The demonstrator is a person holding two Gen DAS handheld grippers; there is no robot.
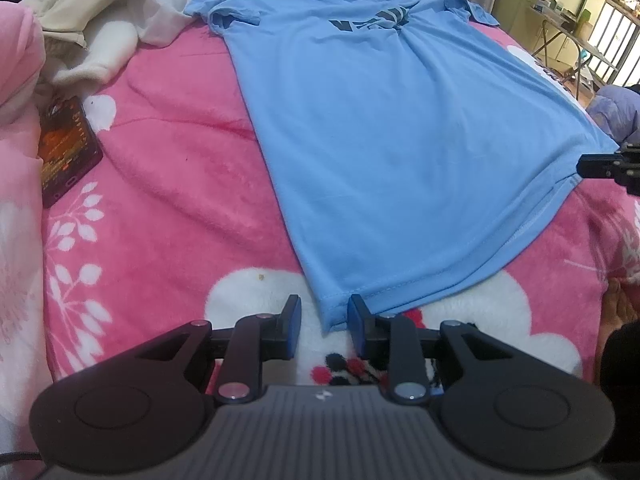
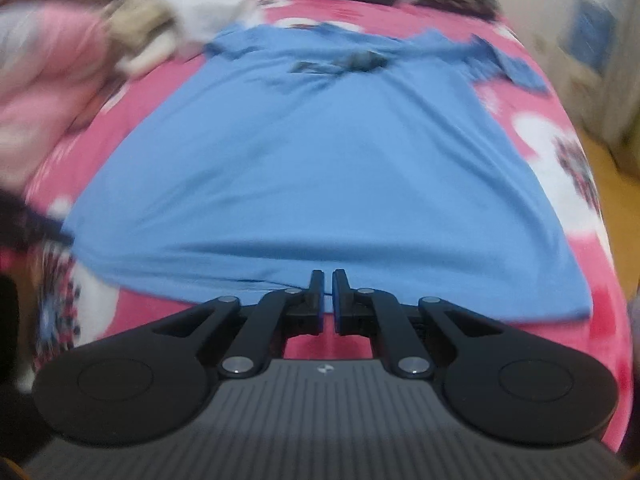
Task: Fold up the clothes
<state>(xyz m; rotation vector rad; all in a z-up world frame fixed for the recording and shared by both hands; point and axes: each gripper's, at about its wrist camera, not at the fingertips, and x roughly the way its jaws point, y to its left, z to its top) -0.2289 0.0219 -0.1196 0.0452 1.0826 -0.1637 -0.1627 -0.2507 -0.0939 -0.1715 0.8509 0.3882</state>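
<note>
Lying flat on the pink blanket (image 1: 168,184), the blue T-shirt (image 1: 384,128) stretches away ahead of both tongs, collar at the far end. The left tongs (image 1: 324,326) are open, their pads either side of the near hem corner without pinching it. The right tongs (image 2: 328,300) are nearly shut at the hem's middle; blur hides whether cloth sits in the narrow gap. Left of the left tongs lies a dark phone (image 1: 66,148), with pale clothes (image 1: 100,28) heaped beyond it.

Shirt (image 1: 400,140) print unreadable
</note>
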